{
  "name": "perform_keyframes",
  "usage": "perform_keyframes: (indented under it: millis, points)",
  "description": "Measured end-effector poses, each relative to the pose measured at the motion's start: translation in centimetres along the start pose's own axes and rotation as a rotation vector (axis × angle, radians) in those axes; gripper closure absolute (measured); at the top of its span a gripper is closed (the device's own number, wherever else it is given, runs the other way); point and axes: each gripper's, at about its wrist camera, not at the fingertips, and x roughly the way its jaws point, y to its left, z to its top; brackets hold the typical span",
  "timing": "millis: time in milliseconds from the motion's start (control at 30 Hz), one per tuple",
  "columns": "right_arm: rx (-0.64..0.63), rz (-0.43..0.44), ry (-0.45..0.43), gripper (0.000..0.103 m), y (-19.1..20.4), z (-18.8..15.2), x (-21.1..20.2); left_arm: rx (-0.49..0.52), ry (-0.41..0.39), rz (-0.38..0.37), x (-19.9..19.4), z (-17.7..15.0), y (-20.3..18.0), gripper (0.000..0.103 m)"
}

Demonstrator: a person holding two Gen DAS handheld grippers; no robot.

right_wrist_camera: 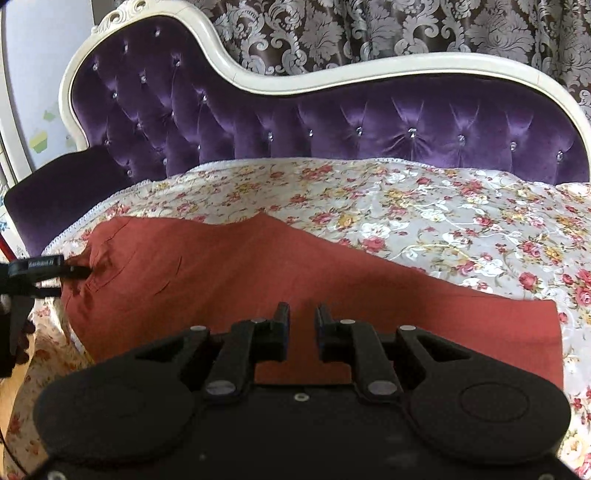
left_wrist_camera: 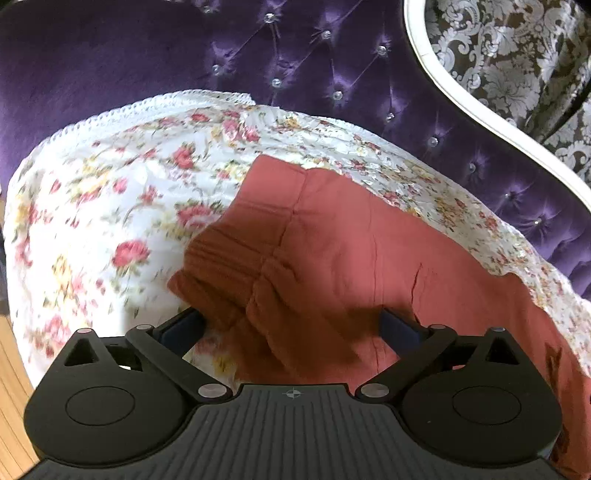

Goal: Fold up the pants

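Rust-red pants [left_wrist_camera: 351, 251] lie flat on a floral sheet [left_wrist_camera: 110, 192]. Their gathered waistband [left_wrist_camera: 221, 266] sits between the jaws of my left gripper [left_wrist_camera: 291, 325], which stands wide open over it without pressing on the cloth. In the right wrist view the pants [right_wrist_camera: 258, 277] stretch from left to right as a long folded strip. My right gripper [right_wrist_camera: 303, 317] hovers over their near edge with a narrow gap between its jaws and nothing pinched. A left-gripper finger [right_wrist_camera: 75, 272] shows at the waist end on the left.
The sheet [right_wrist_camera: 406, 206] covers the seat of a purple tufted sofa [right_wrist_camera: 369, 122] with a white carved frame [right_wrist_camera: 332, 70]. A patterned curtain [right_wrist_camera: 369, 29] hangs behind. Wooden floor [left_wrist_camera: 11, 406] shows at the lower left.
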Motion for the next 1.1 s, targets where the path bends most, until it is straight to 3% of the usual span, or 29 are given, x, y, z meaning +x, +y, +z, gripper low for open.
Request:
perform_keyframes:
  millis: [133, 333, 400, 433, 567, 733, 867, 967, 1100]
  points:
    - [0.001, 0.009, 0.01, 0.086, 0.3, -0.1, 0.7, -0.014, -0.009, -0.01, 0.6, 0.7, 0.2, 0.001]
    - [-0.002, 0.032, 0.016, 0.085, 0.8, 0.0, 1.3, -0.147, -0.017, -0.037, 0.5, 1.2, 1.4, 0.005]
    - [0.001, 0.042, 0.011, 0.085, 1.0, 0.0, 1.3, -0.169, -0.052, -0.007, 0.0, 1.1, 1.5, 0.033]
    - [0.001, 0.049, 0.008, 0.085, 1.0, 0.1, 1.2, -0.161, -0.064, 0.024, -0.1, 1.1, 1.5, 0.059]
    - [-0.005, 0.08, 0.003, 0.083, 1.5, 0.0, 0.9, -0.134, -0.096, 0.056, -1.2, 1.1, 1.1, 0.075]
    - [-0.028, 0.114, 0.028, 0.083, 2.6, -1.0, 1.3, -0.022, -0.197, 0.071, -4.9, 1.5, -2.1, 0.079]
    - [-0.071, 0.151, 0.114, 0.082, 3.6, -2.7, 3.1, 0.1, -0.294, 0.051, -8.6, 1.9, -6.3, 0.079]
    - [-0.119, 0.142, 0.072, 0.081, 4.1, -3.3, 3.3, 0.192, -0.356, 0.011, -11.0, 1.8, -10.1, 0.079]
    - [-0.018, 0.183, 0.066, 0.081, 2.3, -2.2, 2.5, 0.314, -0.406, -0.06, -13.3, 0.8, -15.5, 0.079]
